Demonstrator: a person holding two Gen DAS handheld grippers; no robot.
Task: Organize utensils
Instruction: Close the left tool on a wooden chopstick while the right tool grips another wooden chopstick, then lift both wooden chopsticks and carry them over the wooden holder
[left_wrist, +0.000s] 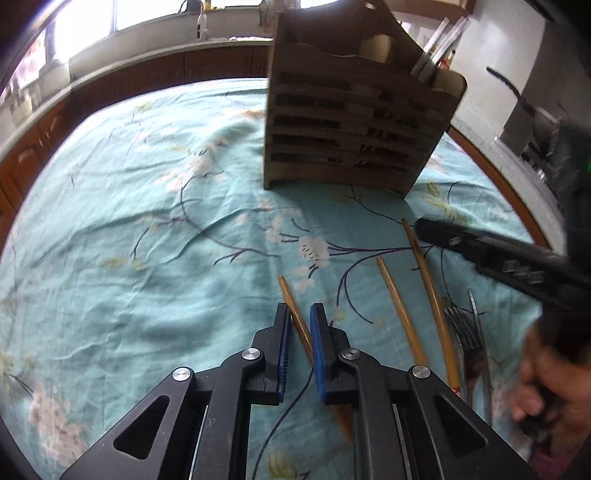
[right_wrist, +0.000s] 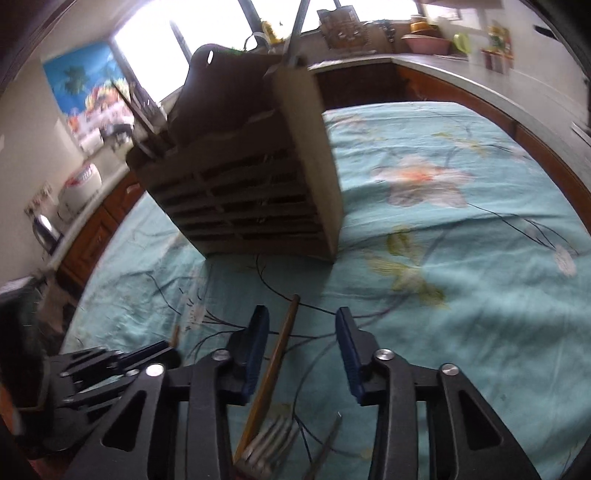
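— Which step?
— Pick-up. In front of the wooden rack (left_wrist: 354, 122), the left gripper (left_wrist: 300, 332) seems nearly shut on a chopstick (left_wrist: 297, 325); the right gripper (right_wrist: 301, 343) is half-open around another chopstick (right_wrist: 280, 343).
— Next?
— Close, lift, slot them into the rack.

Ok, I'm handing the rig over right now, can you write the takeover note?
Left gripper: jaws closed narrow on the leftmost chopstick, which still lies on the tablecloth.
Right gripper: open, straddling the longest chopstick, pads not touching it.
Also on the cloth: a third chopstick between those two, and a fork beside the long one.
Wooden holder: upright beyond them, with some metal utensils already inside.
Done: nothing from this group stowed.
Left: lift the chopsticks and fork into the holder.
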